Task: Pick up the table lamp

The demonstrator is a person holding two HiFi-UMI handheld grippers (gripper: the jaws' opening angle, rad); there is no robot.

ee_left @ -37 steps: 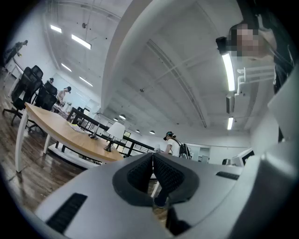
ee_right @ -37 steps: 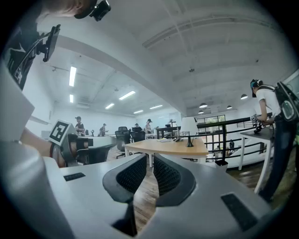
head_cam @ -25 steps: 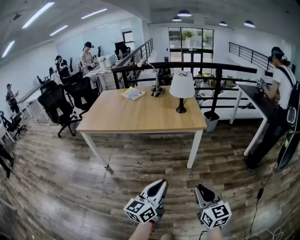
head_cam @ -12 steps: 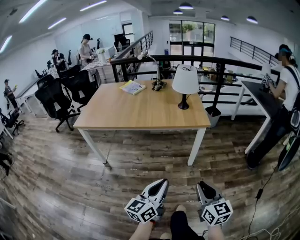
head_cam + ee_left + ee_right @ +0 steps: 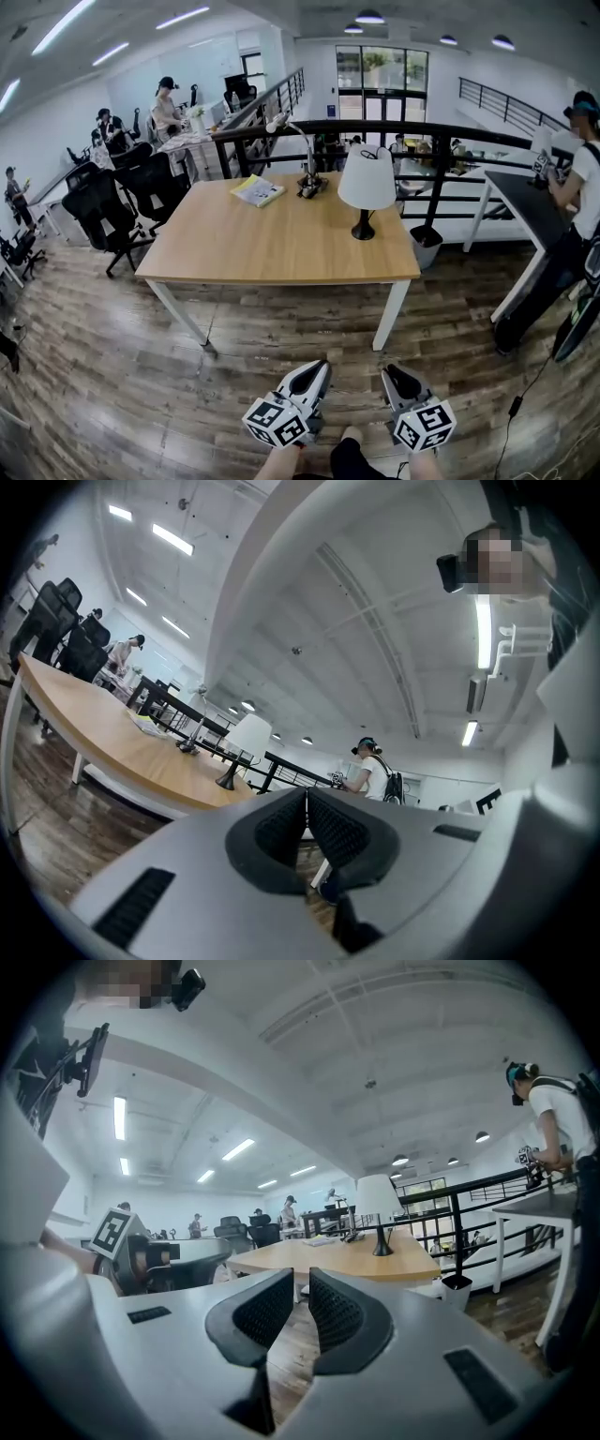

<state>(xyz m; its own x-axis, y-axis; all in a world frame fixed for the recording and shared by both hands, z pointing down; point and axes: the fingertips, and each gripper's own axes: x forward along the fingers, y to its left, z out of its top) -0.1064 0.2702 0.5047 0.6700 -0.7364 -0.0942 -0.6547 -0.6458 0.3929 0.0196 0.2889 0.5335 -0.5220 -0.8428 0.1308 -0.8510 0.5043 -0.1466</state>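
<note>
Head view: the table (image 5: 262,246) has drawn nearer; the table lamp (image 5: 367,180) stands at its two o'clock, well apart from the left gripper (image 5: 319,367) and right gripper (image 5: 392,372). Left gripper view: jaws together, empty. Right gripper view: narrowly apart, empty. Arriving with shut jaws might topple the lamp.

Head view: person at right (image 5: 583,169) cut by frame edge, body only partly showing. Small dark object (image 5: 312,184) beside yellow booklet (image 5: 258,190) on tabletop (image 5: 272,244) too small to identify; booklet's print unreadable. Tabletop's far legs hidden. Left gripper view: table lamp (image 5: 249,735) tiny, base detail lost
</note>
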